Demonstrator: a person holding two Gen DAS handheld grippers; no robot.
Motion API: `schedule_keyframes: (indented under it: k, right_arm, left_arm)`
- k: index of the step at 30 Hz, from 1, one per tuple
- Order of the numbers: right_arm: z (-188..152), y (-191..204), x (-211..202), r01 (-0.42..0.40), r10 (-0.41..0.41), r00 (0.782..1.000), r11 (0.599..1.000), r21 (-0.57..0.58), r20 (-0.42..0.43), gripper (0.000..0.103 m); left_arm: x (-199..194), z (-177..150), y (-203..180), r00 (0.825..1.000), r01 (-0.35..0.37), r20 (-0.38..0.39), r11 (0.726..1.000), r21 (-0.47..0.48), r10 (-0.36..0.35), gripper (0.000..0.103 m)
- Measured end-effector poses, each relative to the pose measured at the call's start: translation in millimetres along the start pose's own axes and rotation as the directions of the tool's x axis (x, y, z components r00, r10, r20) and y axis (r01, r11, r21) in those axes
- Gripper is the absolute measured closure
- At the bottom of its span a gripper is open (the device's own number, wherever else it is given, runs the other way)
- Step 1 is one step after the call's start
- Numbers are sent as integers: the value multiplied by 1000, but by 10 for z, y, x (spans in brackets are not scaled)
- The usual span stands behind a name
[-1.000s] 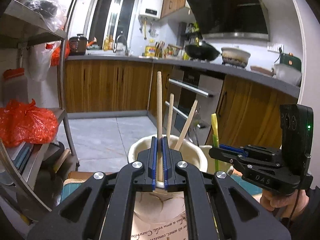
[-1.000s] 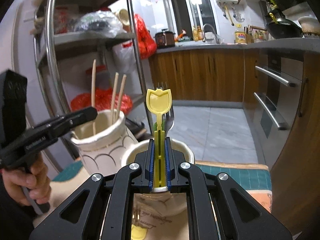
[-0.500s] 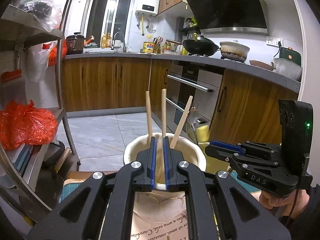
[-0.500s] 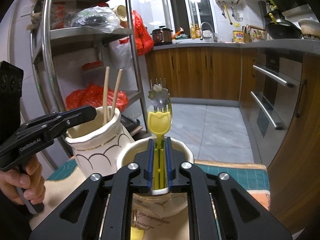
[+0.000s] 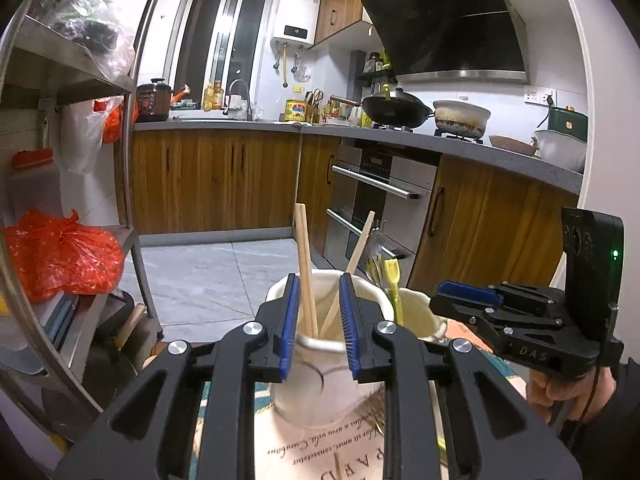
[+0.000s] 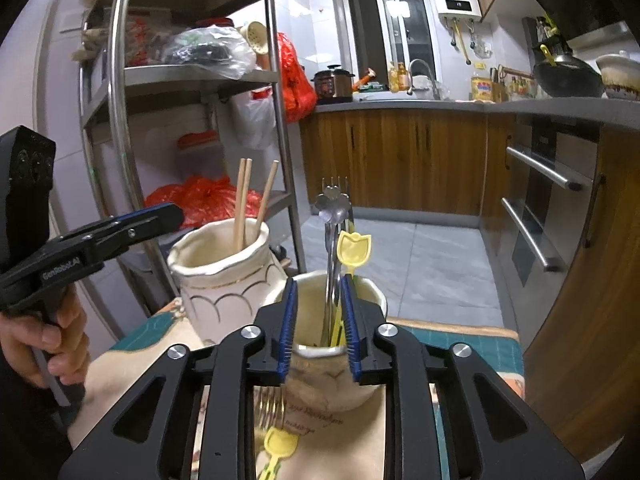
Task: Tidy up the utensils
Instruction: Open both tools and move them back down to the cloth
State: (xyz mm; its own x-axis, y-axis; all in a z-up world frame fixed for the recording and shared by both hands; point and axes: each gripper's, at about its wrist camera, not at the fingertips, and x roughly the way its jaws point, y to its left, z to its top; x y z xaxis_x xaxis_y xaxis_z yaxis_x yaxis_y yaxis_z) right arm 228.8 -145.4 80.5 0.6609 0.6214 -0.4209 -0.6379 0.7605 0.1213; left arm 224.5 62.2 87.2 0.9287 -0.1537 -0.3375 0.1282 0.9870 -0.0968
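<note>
Lower centre of the left wrist view: left gripper with jaws apart, blue pads either side of the chopsticks, gripping nothing. Chopsticks standing in the tall cream jar, leaning on its rim. Just right of the jar, a shorter cup; far right, right gripper seen side-on.

Lower centre of the right wrist view: right gripper likewise spread wide, pads flanking a metal fork and a yellow tulip-handled utensil, both standing in the cup, neither clamped.

Likely trouble, left to right: pulling the left gripper back at an angle could catch a pad on a leaning chopstick and flick it out, or nudge the top-heavy jar on the soft mat. Jar and cup close together, so a knock to one probably carries to the other. On the right, a pad could snag the tulip head and drag the light plastic piece out of the cup. Below, reaching for the yellow-handled fork lying on the mat puts fingers close to the cup's base.

Looks: chopsticks pale wood, slim, plain. Jar glazed cream, wavy rim, scalloped line drawing. Metal fork shiny with a flower-shaped neck. Tulip utensil bright yellow on a green stem.
</note>
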Motion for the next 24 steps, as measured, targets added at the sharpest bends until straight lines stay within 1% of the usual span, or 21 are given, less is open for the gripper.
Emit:
schedule_keyframes:
  k: [3, 5, 10, 15, 17, 20, 22, 23, 24]
  right_arm:
    - [-35, 22, -62, 1, -1, 1000, 1000, -2, -21, 78]
    - [-81, 43, -96, 0, 0, 999, 1000, -3, -46, 78]
    - [-248, 67, -175, 2, -1, 994, 1000, 12, -107, 78]
    - [-409, 96, -243, -5, 9, 986, 1000, 21, -165, 78]
    - [-488, 104, -234, -23, 30, 977, 999, 35, -209, 78]
    - [-599, 122, -203, -43, 57, 962, 998, 55, -267, 78]
    - [-682, 131, -167, -52, 73, 949, 996, 73, -306, 78]
    - [-715, 136, -153, -58, 81, 944, 995, 83, -320, 78]
    - [-749, 140, -145, -61, 88, 939, 994, 92, -332, 78]
  left_arm:
    - [-99, -59, -37, 1000, -2, -11, 1000, 16, 3, 83]
    - [-149, -119, -45, 999, -1, -32, 1000, 25, 2, 83]
    - [-189, -350, -8, 992, 3, -129, 1000, 12, -2, 83]
    - [-212, -577, -20, 976, 3, -216, 1000, 4, -2, 83]
    - [-210, -669, -43, 968, 9, -252, 1000, 6, -7, 83]
    - [-192, -834, -91, 947, 26, -322, 1000, 8, -22, 83]
    - [-180, -914, -127, 936, 30, -351, 1000, 6, -26, 83]
    - [-166, -963, -143, 927, 37, -374, 999, 4, -33, 83]
    - [-152, -990, -152, 922, 40, -386, 999, 2, -37, 83]
